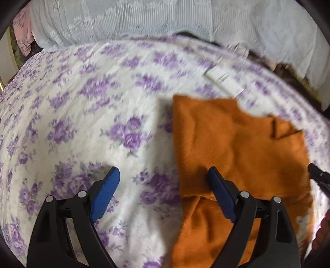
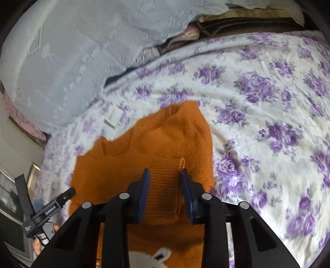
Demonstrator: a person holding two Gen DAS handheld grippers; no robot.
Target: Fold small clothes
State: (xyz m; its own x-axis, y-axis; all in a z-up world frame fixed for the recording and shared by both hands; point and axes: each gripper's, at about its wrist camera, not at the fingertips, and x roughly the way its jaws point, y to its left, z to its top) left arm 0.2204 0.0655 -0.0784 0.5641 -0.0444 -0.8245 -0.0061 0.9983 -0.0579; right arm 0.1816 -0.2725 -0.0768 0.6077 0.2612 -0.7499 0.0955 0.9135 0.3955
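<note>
A small orange knit sweater [image 1: 231, 148] lies partly folded on a bedsheet with purple flowers [image 1: 82, 107]. My left gripper [image 1: 164, 175] is open, its right finger over the sweater's left edge and its left finger over bare sheet. In the right wrist view the sweater [image 2: 165, 134] shows a ribbed cuff or hem and a white animal face at the bottom. My right gripper [image 2: 165, 175] is part open, its jaws on either side of the ribbed band without pressing it. The left gripper's body [image 2: 49, 210] shows at the lower left.
A pale blue textured blanket [image 1: 144, 18] is heaped along the far side of the bed. A small white card or tag [image 1: 224, 80] lies on the sheet beyond the sweater. Dark bed frame shows at the far right [image 1: 299, 82].
</note>
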